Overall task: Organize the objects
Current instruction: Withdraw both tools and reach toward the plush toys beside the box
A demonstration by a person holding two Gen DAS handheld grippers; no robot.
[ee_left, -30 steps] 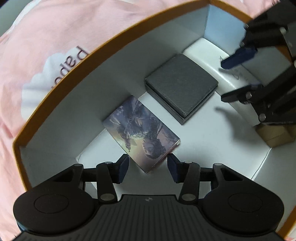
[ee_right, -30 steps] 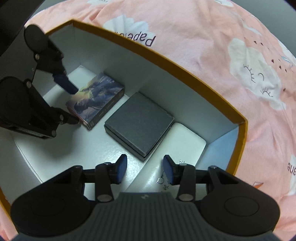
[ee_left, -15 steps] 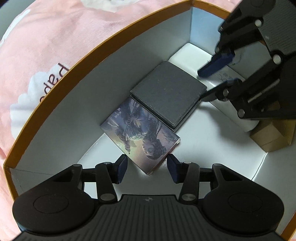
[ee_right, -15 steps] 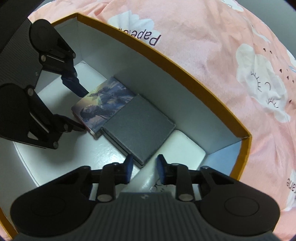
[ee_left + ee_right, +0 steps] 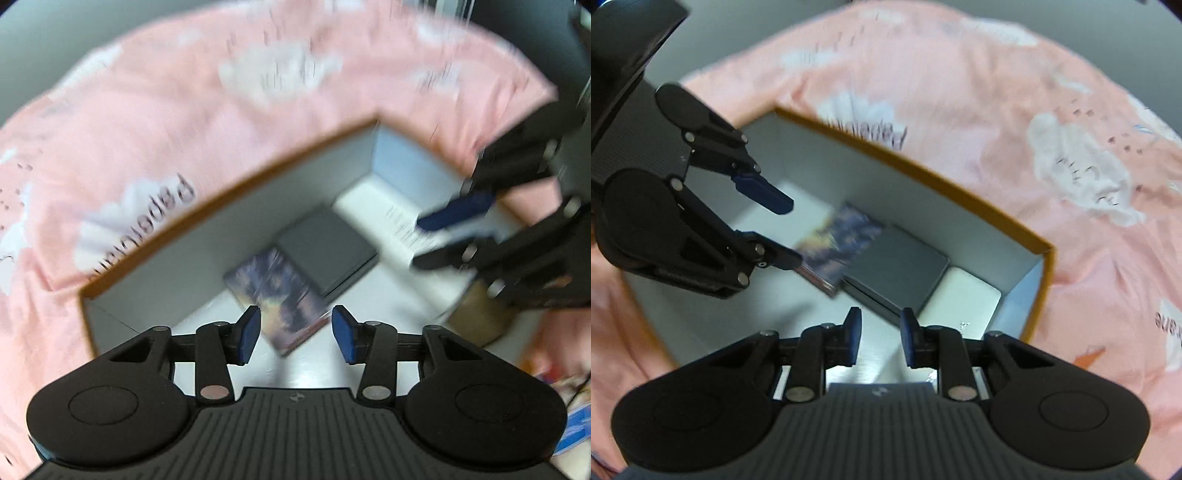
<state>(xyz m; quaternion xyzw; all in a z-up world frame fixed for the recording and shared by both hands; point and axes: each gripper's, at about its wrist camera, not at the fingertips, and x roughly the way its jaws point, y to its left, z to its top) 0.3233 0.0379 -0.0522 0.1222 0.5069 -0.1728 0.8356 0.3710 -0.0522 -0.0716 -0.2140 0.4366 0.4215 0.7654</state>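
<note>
Picture-covered box [image 5: 275,291] lay flat on the floor of the orange-rimmed carton [image 5: 229,192], its long axis running diagonally, one end touching the grey box [image 5: 327,245]. I held my left tongs [image 5: 295,334] above it, empty and closing slightly; my right tongs [image 5: 878,338] stood narrow, empty.

Pink cloud-print cloth [image 5: 979,122] with lettering spread under everything; grey floor [image 5: 55,55] beyond.
</note>
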